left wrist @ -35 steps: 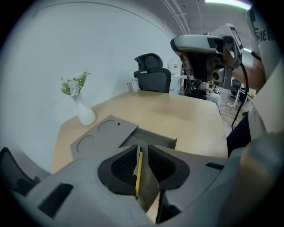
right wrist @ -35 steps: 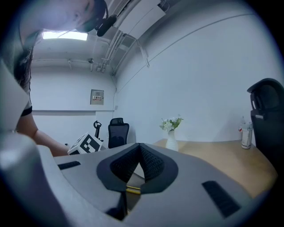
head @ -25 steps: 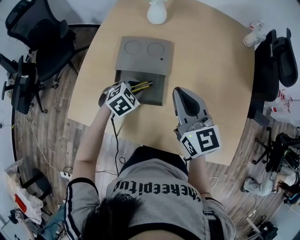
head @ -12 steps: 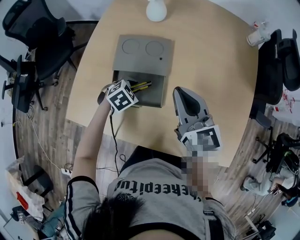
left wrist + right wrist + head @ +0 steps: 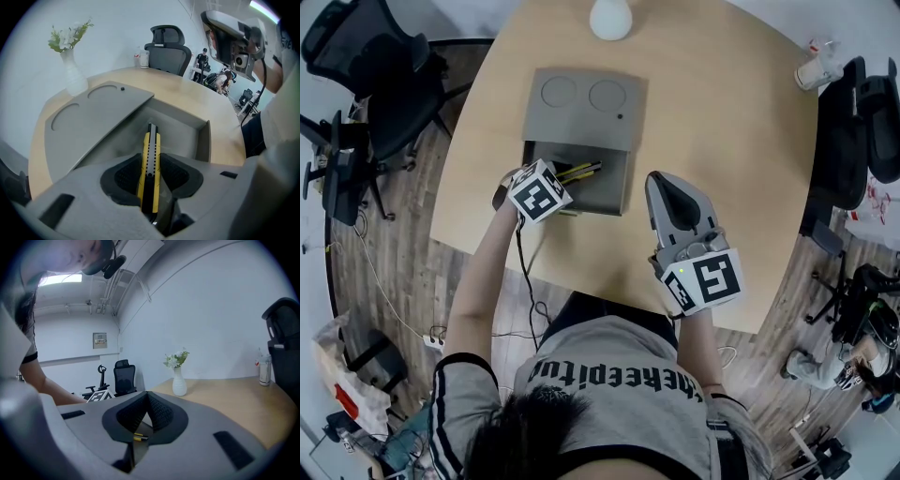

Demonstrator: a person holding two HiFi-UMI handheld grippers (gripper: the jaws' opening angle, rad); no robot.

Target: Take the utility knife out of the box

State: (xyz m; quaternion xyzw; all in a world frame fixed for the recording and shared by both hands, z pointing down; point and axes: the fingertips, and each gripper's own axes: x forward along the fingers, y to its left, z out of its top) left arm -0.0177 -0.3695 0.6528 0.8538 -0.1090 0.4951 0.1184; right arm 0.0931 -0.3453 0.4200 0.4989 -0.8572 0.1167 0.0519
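- My left gripper (image 5: 150,157) points steeply down into the one grey box (image 5: 623,183), at its 8 o'clock corner.
- Its jaws have just been opening and now stand wide. The one yellow-and-black utility knife (image 5: 149,180) lies lengthwise between the two pads, which do not clamp it.
- The knife rests on the box floor, its far end toward 12 o'clock.
- My right gripper (image 5: 146,397) sits outside the box at its 4 o'clock, over the table (image 5: 722,141), jaw tips together on nothing.
- The one lid (image 5: 586,127) lies open at 12 o'clock, with two round recesses.
- One white vase (image 5: 609,17) stands beyond it.
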